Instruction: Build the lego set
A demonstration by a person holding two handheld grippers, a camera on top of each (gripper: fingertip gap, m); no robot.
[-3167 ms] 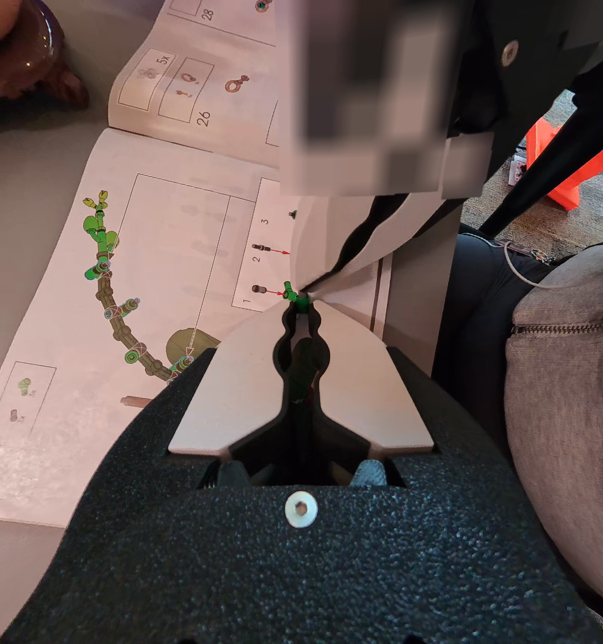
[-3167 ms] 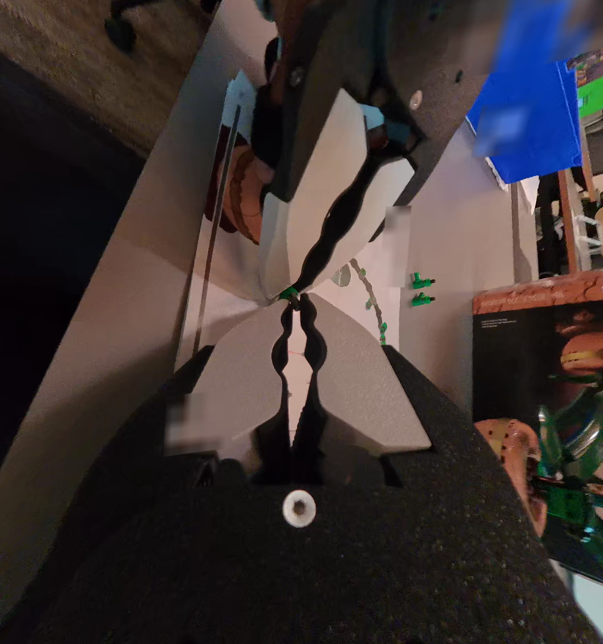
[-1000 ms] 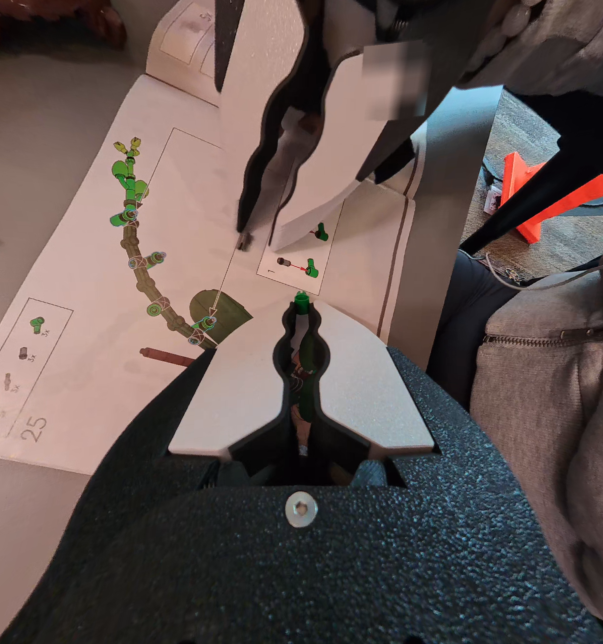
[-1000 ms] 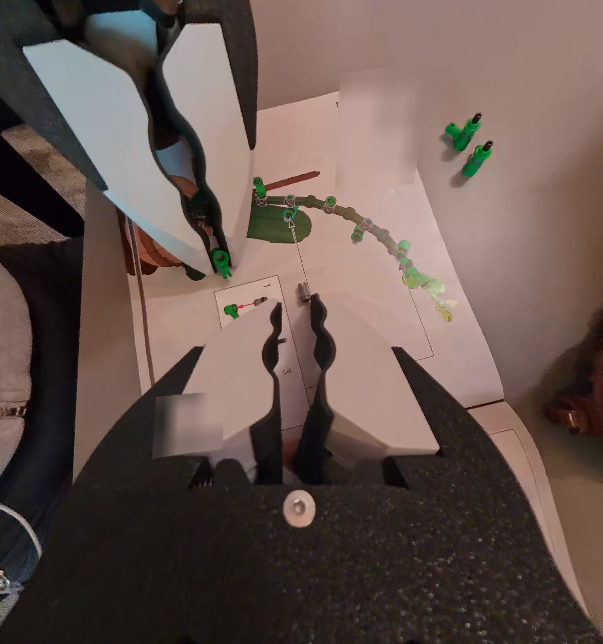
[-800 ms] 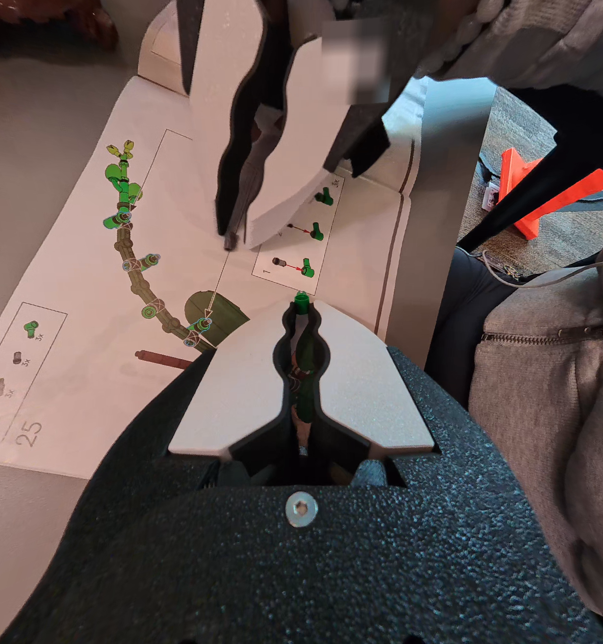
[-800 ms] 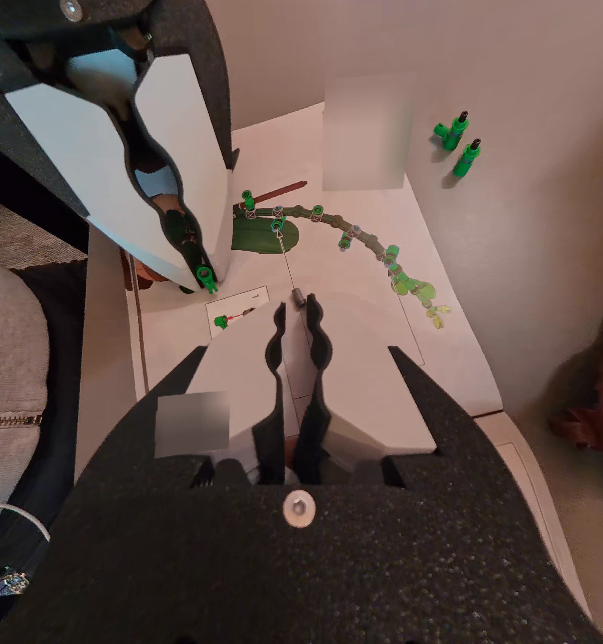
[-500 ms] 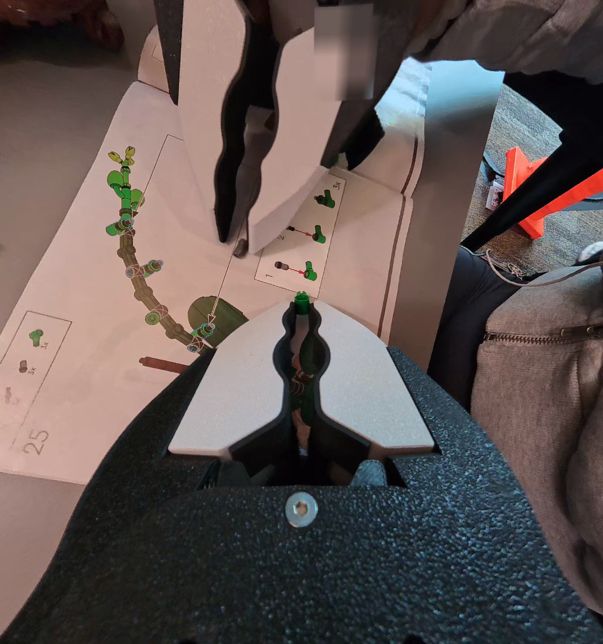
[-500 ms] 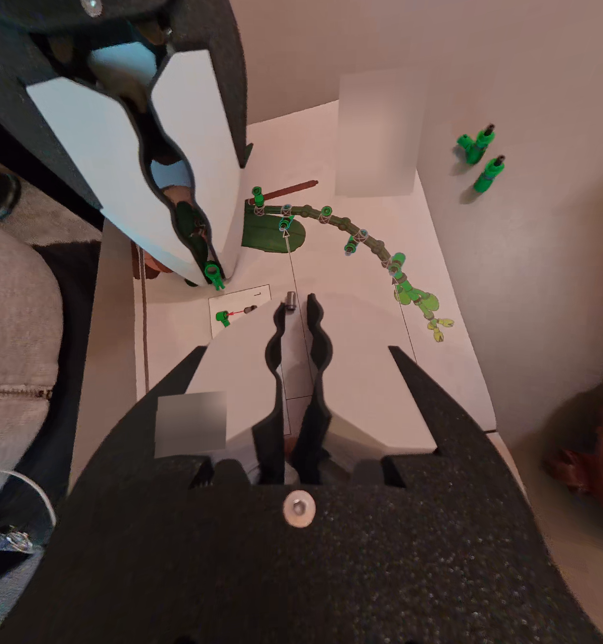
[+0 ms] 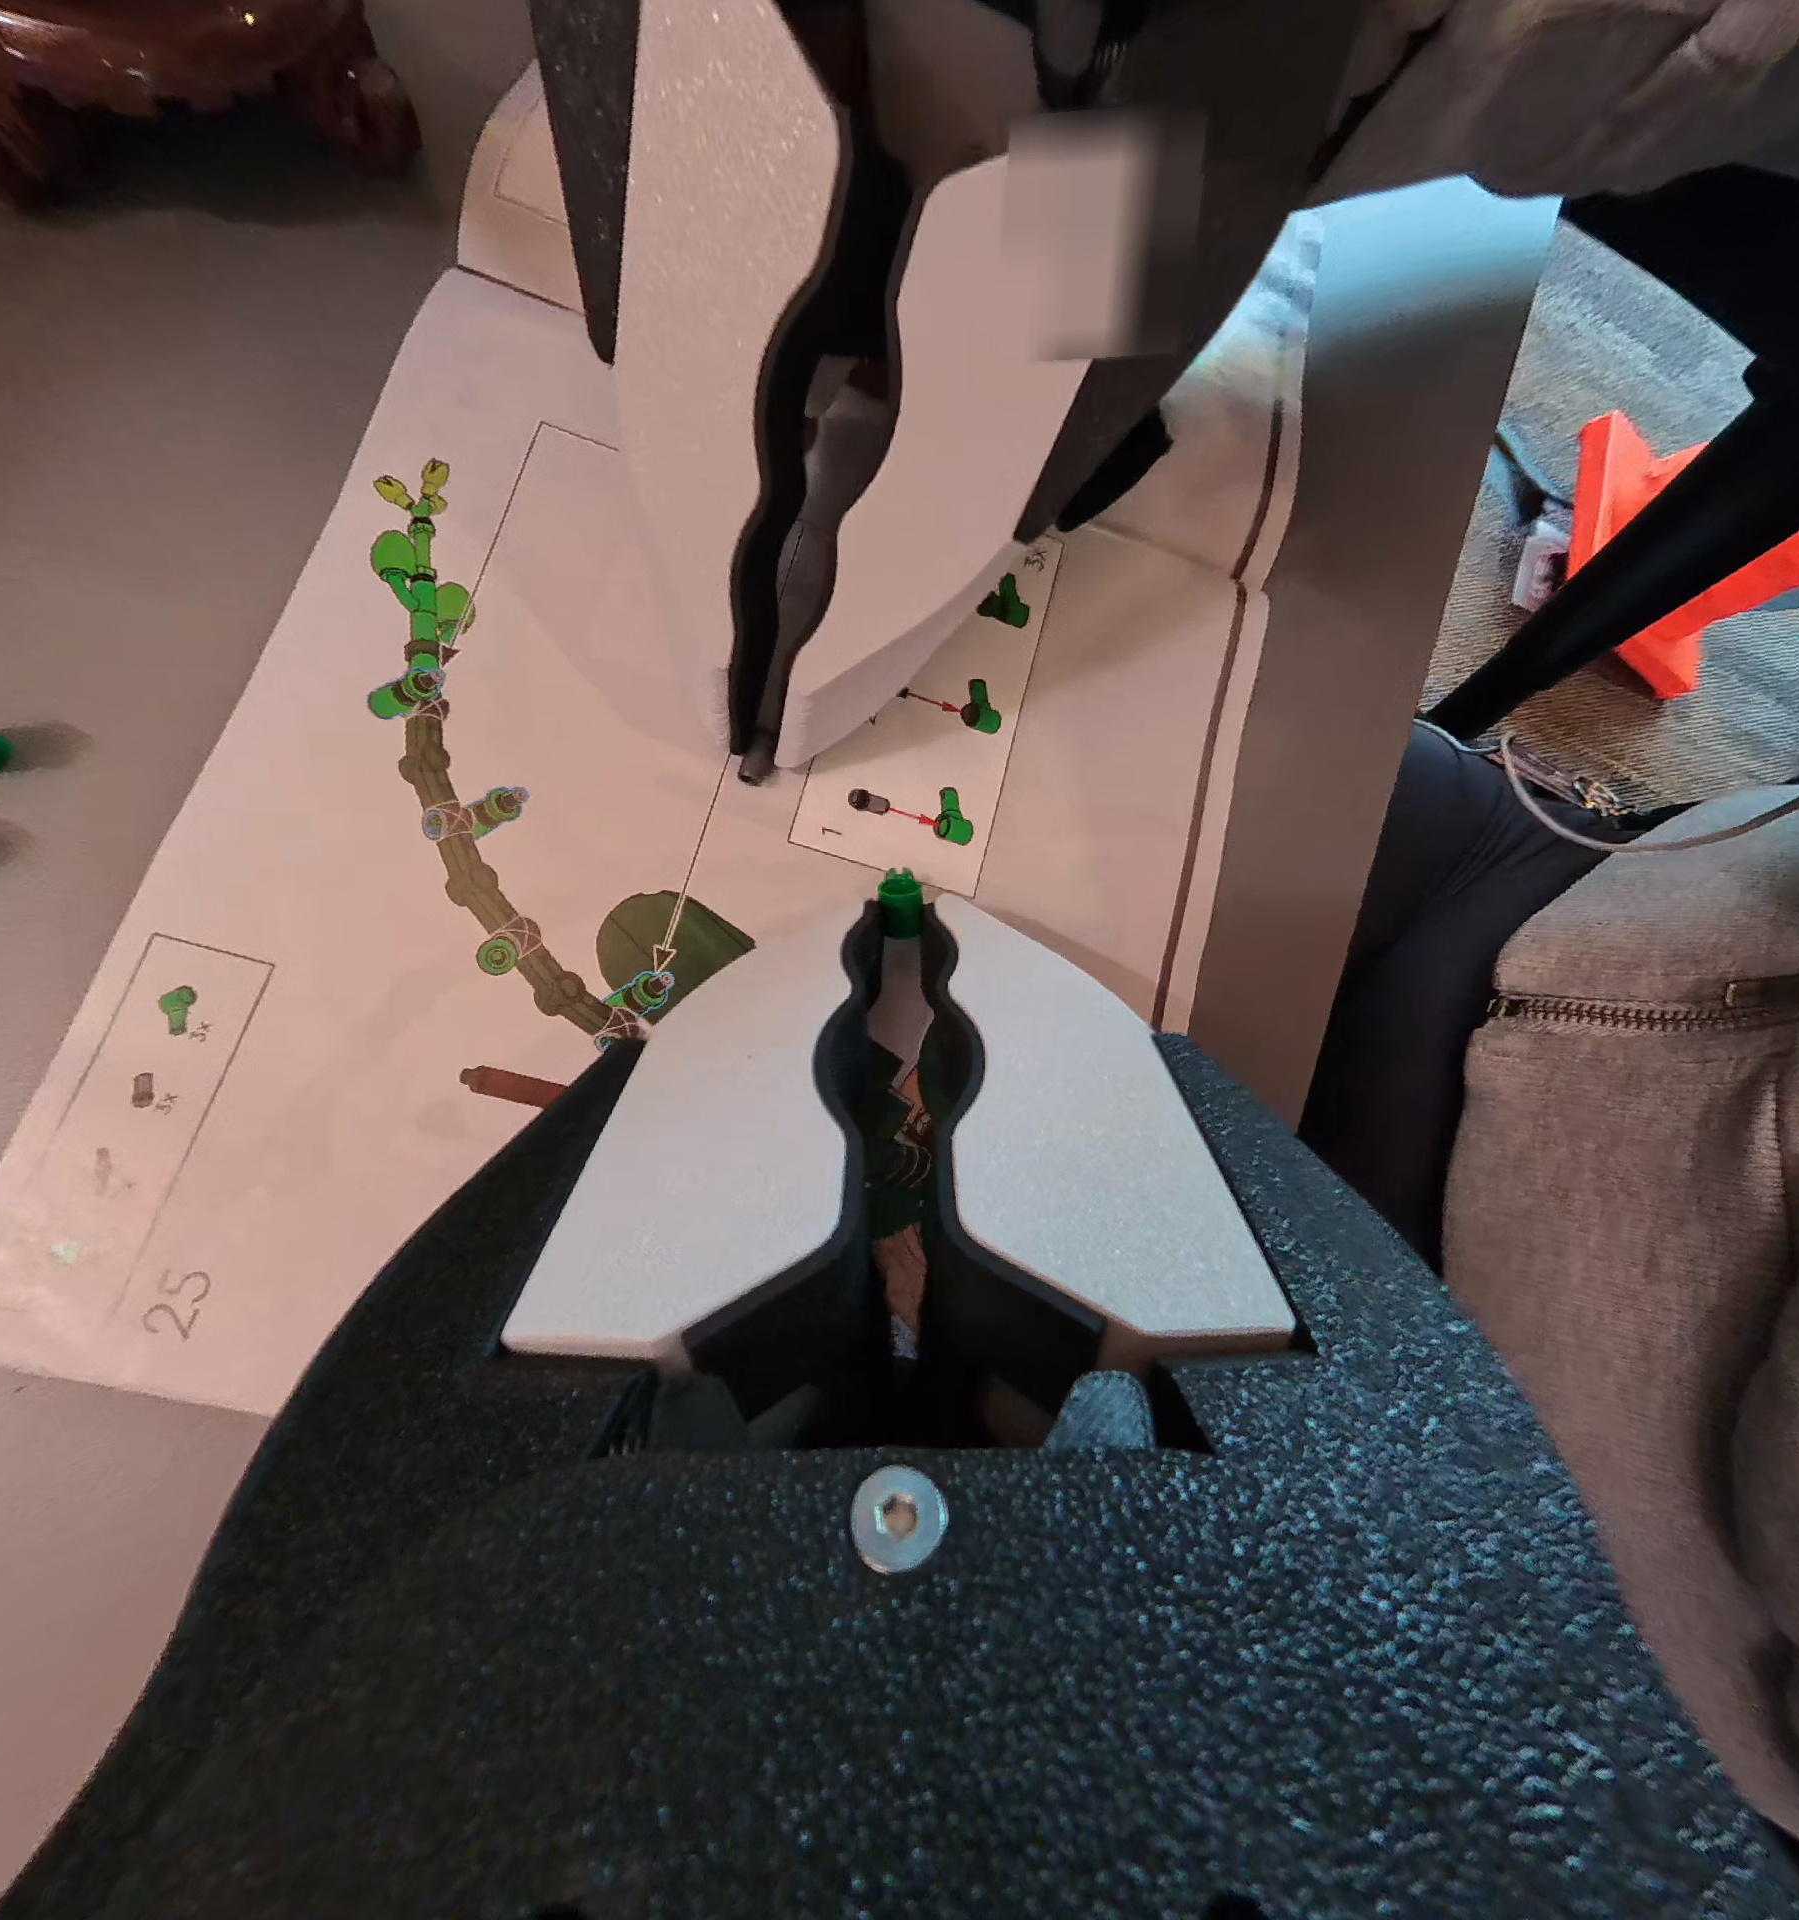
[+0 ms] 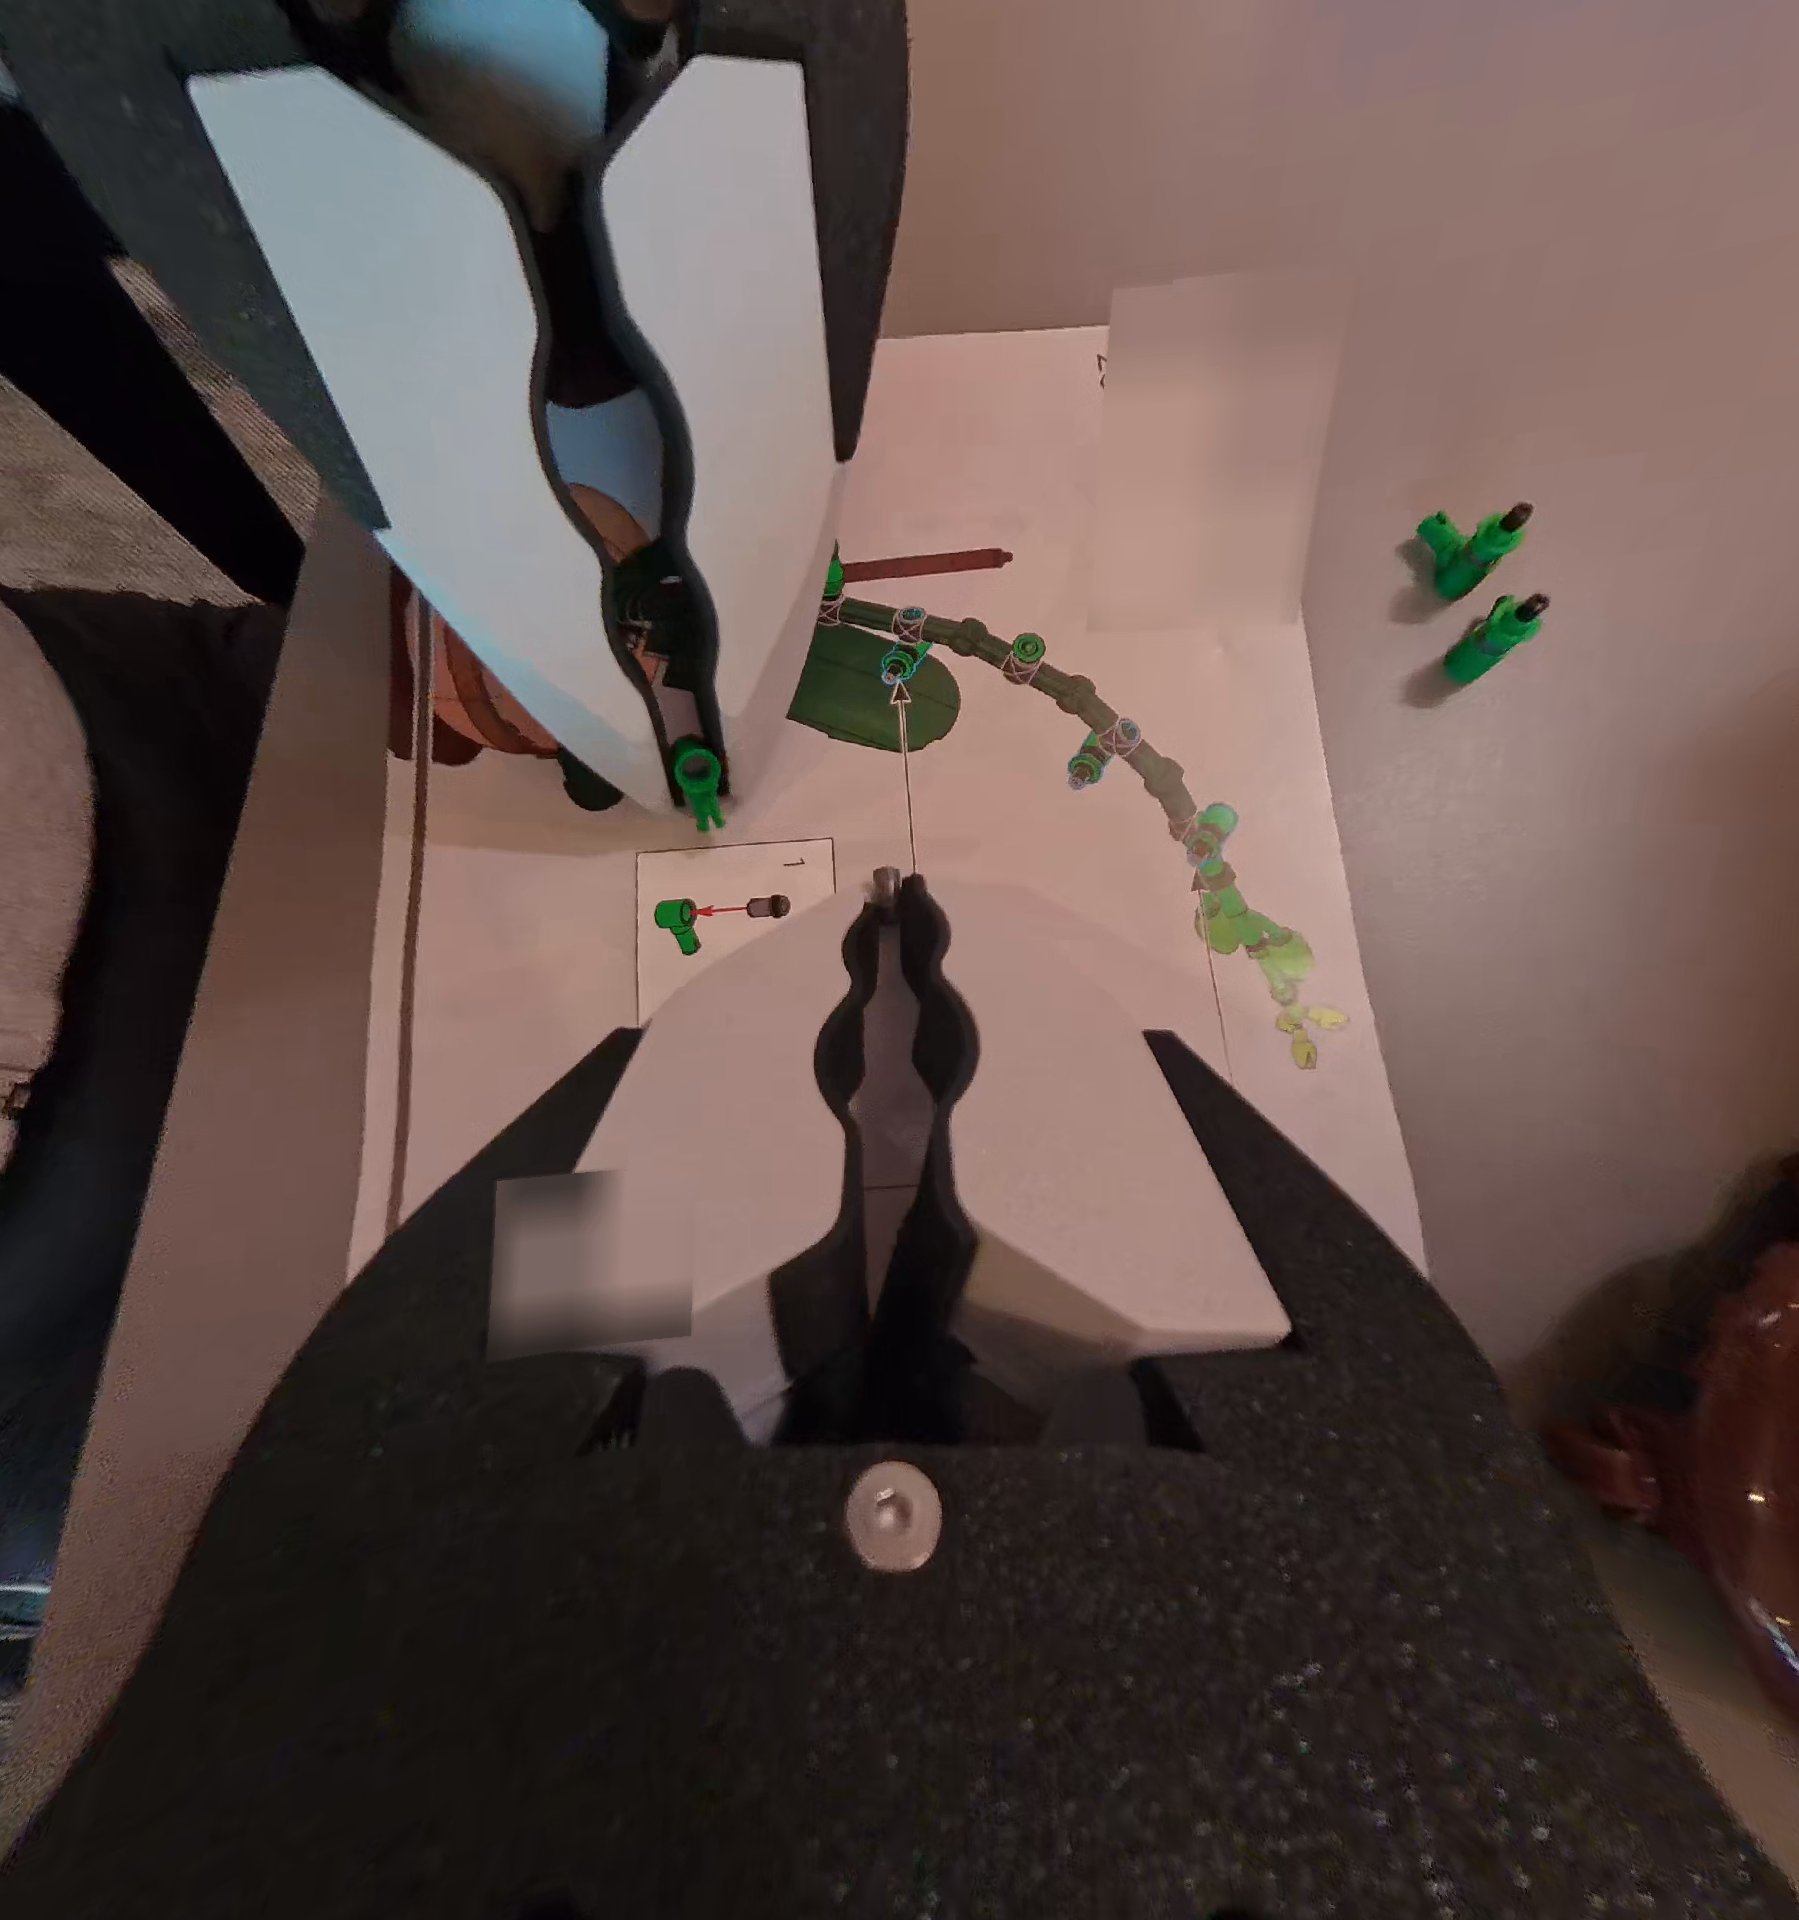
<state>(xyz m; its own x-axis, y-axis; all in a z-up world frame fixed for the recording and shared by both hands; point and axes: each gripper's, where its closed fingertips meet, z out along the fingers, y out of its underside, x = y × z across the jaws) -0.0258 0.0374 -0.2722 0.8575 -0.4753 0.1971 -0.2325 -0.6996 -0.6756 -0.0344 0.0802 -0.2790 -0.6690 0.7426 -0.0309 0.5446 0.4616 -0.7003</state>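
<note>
I am pinching a small bright-green plastic connector piece at the tips of my left gripper, its two pads pressing on it just above the open white paper instruction booklet. To its right, my right gripper is closing narrowly on a tiny dark-grey plastic pin over the same page. Two more green connector pieces are lying well apart on the grey tabletop.

An open printed instruction booklet lay flat on the pale grey desk. Above it, the left gripper held a small green plastic connector facing the right gripper, which pinched a small dark grey pin. Two green connector pieces lay on the desk beside the booklet.
</note>
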